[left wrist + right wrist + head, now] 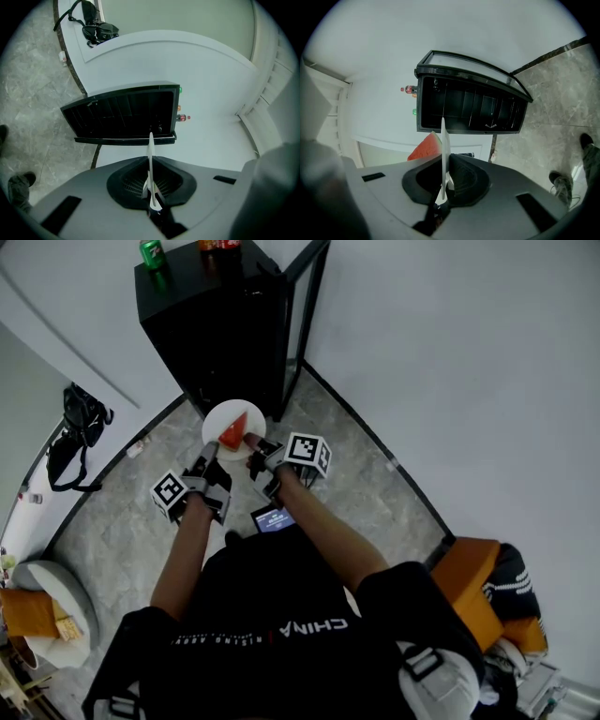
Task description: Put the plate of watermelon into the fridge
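Note:
A white plate [225, 418] carrying a red watermelon wedge [233, 433] hangs in the air before the black fridge [216, 329], whose glass door [307, 306] stands open. My left gripper [208, 461] is shut on the plate's near-left rim and my right gripper [257, 448] on its near-right rim. In the left gripper view the plate [150, 157] shows edge-on between the shut jaws of the left gripper [151, 183], with the open fridge [126, 115] beyond. The right gripper [443, 182] likewise clamps the plate's edge [444, 145], the watermelon [425, 148] beside it and the fridge [468, 105] ahead.
A green can [152, 252] and a red bottle [217, 245] stand on the fridge's top. A black bag [80, 432] hangs on the left wall. A round stool [47, 615] with orange items is at lower left, an orange object [478, 587] at lower right.

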### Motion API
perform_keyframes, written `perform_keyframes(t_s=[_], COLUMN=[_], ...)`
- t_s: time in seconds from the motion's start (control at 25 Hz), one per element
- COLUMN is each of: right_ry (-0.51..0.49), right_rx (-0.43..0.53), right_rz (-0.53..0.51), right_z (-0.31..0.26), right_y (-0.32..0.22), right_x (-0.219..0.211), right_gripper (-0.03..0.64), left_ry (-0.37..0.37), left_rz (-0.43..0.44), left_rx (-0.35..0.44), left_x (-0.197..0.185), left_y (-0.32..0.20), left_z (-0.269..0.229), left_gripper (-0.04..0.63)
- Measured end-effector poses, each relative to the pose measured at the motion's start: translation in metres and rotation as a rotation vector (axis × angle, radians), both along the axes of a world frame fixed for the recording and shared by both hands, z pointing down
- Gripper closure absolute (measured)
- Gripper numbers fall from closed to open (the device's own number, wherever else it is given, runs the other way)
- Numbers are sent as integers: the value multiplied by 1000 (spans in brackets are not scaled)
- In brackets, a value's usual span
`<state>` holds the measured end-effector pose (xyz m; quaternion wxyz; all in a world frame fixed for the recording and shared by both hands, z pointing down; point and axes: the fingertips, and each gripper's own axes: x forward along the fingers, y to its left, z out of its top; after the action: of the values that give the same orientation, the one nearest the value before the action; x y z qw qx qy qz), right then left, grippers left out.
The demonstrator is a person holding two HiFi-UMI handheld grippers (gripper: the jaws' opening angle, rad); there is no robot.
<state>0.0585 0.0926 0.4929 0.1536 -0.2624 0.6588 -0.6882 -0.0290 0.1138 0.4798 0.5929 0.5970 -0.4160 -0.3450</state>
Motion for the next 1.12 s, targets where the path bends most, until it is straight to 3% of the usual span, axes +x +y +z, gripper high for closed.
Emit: perform_keyframes(t_s=[1.12], right_ry=[19], right_rx=[-29], right_rz=[-34], right_z=[16], right_y=[11], right_x=[-9], right_gripper=[589], left_ry=[-17], left_rz=[5], left_rx=[-22], left_x=[-8], left_y=[12], left_z=[16], left_gripper=[565])
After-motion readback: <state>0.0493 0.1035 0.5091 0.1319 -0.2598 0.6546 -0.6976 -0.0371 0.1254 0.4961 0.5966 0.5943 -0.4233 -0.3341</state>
